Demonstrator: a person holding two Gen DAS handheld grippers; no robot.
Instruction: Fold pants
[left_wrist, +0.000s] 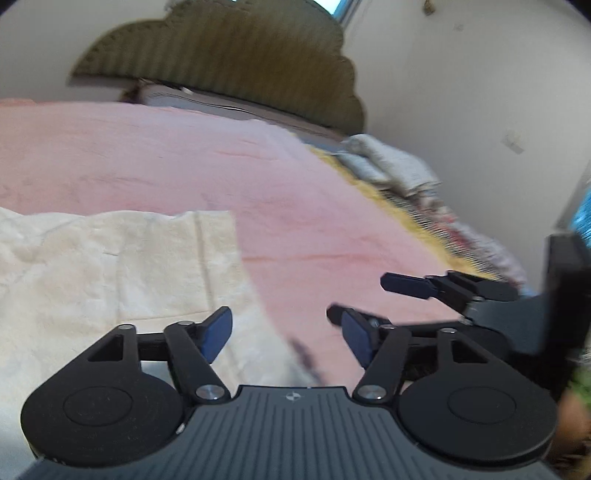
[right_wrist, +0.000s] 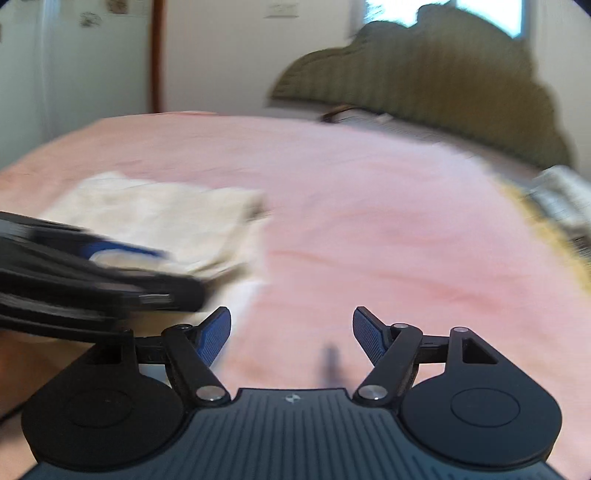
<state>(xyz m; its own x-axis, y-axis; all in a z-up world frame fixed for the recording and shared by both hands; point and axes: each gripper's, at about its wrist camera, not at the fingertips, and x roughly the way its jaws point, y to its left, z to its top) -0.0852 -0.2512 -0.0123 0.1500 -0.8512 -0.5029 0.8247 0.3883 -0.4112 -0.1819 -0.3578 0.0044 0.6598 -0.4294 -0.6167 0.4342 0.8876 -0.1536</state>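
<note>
The cream pants (left_wrist: 110, 266) lie folded into a flat, roughly rectangular stack on the pink bedspread (left_wrist: 314, 221), with a straight folded edge facing the middle of the bed and the rest running toward the bed's left side. In the right wrist view the same pants (right_wrist: 159, 218) sit well short of the headboard end, nearer the foot of the bed.

The left tool (left_wrist: 284, 334) hovers over the near corner of the pants, its jaws spread wide and nothing between its blue pads (left_wrist: 218, 334). The right tool (left_wrist: 373, 301) shows at the right of that view, just beside the left one, over bare bedspread, its fingers also apart and empty.

From its own camera, the right tool (right_wrist: 291, 334) stands open over the pink cover, holding nothing; the left tool (right_wrist: 140, 258) appears as a dark blur at the left, above the pants' near edge.

At the far end of the bed stands an olive, scalloped headboard (left_wrist: 229, 62), with pillows (left_wrist: 207, 99) at its base. Along the bed's right edge lies a rumpled patterned blanket (left_wrist: 399, 170) with a yellow fringe. White walls (left_wrist: 461, 92) surround the bed, and a window (right_wrist: 491, 14) shows behind the headboard.
</note>
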